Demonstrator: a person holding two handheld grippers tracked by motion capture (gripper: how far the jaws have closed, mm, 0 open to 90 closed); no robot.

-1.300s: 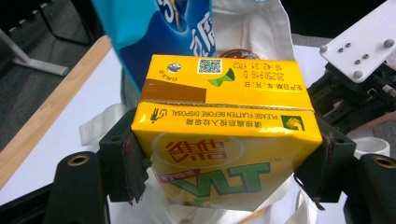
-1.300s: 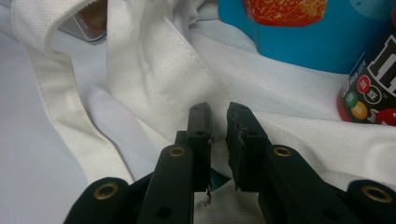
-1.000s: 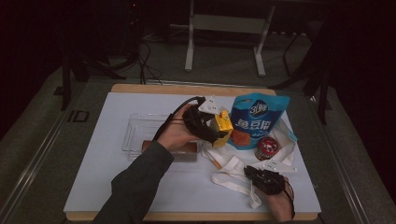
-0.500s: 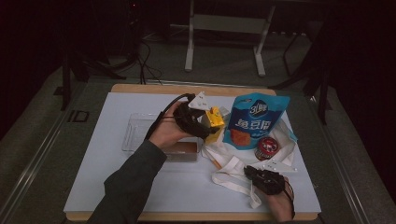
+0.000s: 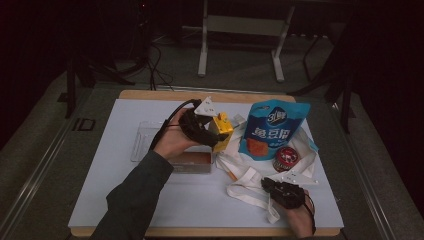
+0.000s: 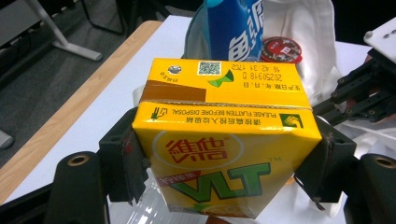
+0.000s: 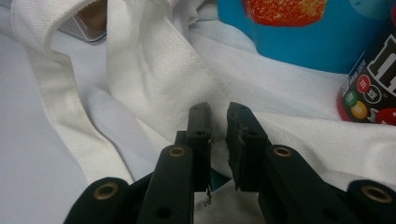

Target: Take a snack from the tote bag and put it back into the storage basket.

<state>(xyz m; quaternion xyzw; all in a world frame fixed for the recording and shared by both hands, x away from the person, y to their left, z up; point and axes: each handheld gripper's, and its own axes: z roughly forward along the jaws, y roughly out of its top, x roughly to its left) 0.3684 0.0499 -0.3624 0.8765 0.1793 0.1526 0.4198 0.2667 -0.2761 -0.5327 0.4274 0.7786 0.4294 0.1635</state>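
Hands are working with two sets of tongs over a white table (image 5: 125,200). Left tongs (image 5: 220,131) are gripping a yellow drink carton (image 6: 224,154) by its two sides, holding it up off the table beside a blue snack pouch (image 5: 272,130) and above a clear plastic tray (image 5: 145,140). Right tongs (image 7: 218,126) are pinching a fold of a white cloth bag (image 7: 154,70), their jaws nearly closed on the fabric, low on the table near a small red tin (image 5: 286,158).

By the look of it, the carton is being carried toward the bag while the other hand is holding the cloth; the next move likely calls for lifting the fabric so the mouth is opening, then lowering the carton inside.

Carton print, seen upside down, is reading "VLT", "PLEASE FLATTEN BEFORE DISPOSAL" and a date code, with a square scan code. Pouch lettering is Chinese. Red tin is showing coloured candy figures; its name is not readable.
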